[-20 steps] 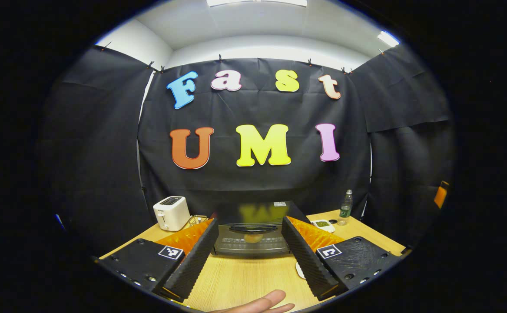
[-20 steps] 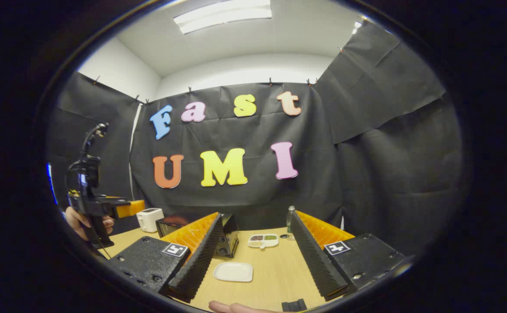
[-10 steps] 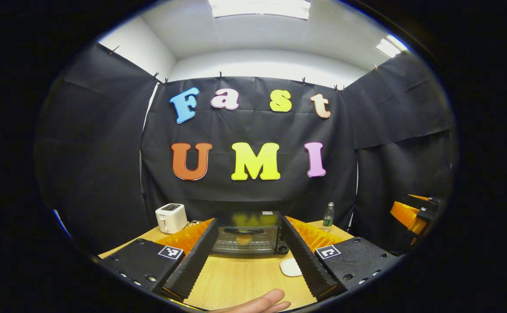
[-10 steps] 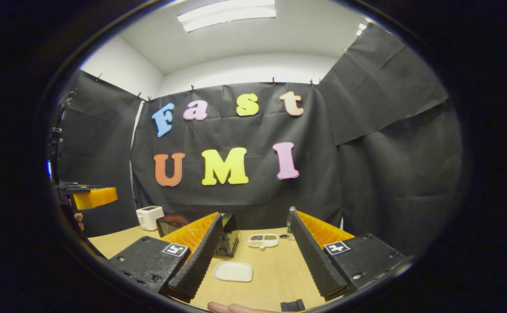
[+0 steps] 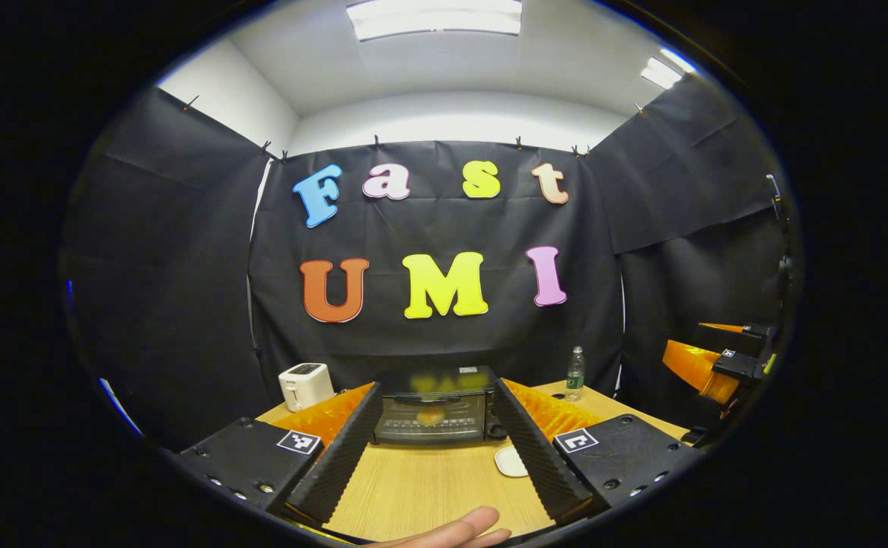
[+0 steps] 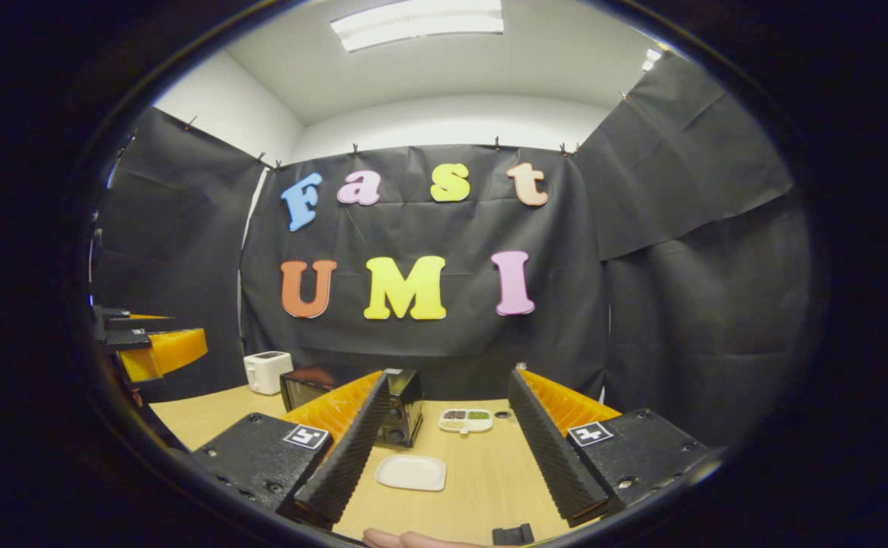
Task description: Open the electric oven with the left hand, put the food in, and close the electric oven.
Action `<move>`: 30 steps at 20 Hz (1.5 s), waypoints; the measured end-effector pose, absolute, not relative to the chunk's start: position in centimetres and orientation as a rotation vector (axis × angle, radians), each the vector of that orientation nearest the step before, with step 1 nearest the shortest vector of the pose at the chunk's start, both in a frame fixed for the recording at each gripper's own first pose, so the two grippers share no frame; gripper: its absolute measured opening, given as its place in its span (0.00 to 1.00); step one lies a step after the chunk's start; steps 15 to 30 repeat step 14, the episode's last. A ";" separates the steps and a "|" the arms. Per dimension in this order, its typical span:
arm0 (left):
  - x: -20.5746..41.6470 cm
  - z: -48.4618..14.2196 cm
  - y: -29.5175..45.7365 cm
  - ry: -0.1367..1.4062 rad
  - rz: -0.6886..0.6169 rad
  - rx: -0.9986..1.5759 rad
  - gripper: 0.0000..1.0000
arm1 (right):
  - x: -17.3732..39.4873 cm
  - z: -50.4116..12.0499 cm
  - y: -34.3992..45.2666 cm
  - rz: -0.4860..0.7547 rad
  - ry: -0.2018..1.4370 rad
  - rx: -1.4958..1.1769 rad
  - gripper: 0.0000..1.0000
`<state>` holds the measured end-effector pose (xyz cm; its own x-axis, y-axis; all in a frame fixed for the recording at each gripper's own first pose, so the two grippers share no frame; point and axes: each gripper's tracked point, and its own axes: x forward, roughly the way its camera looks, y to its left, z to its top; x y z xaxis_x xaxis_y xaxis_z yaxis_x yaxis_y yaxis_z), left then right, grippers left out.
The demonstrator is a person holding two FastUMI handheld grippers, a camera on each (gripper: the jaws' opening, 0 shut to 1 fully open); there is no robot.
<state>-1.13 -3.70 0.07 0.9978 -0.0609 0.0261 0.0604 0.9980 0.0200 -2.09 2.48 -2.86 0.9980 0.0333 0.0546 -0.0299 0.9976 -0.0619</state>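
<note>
The black electric oven (image 5: pixel 428 426) stands at the back of the wooden table, straight ahead of my left gripper (image 5: pixel 436 387) and well beyond its tips. Its door looks shut, and a pale round piece of food (image 5: pixel 430 416) shows through the glass. My left gripper is open and holds nothing. In the right gripper view the oven (image 6: pixel 402 403) sits half hidden behind one finger. My right gripper (image 6: pixel 450 377) is open and empty above an empty white plate (image 6: pixel 411 472). The left gripper (image 6: pixel 158 350) hangs at the far left there.
A white toaster (image 5: pixel 305 384) stands left of the oven and a bottle (image 5: pixel 575 373) to its right. A divided dish of small foods (image 6: pixel 466 420) lies behind the plate. The right gripper (image 5: pixel 706 365) hovers at the right edge. A person's fingertips (image 5: pixel 451 533) show at the bottom.
My left gripper has drawn back from the oven, which now looks smaller and farther off. The right gripper view has swung slightly, and the left gripper has slid toward its edge.
</note>
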 end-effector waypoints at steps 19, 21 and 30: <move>-1.8 -0.7 -3.6 -0.023 -0.054 0.024 0.96 | -2.5 -3.5 1.6 -0.002 -0.066 -0.060 0.95; -1.8 -0.7 -3.6 -0.023 -0.054 0.024 0.96 | -2.5 -3.5 1.6 -0.002 -0.066 -0.060 0.95; -1.8 -0.7 -3.6 -0.023 -0.054 0.024 0.96 | -2.5 -3.5 1.6 -0.002 -0.066 -0.060 0.95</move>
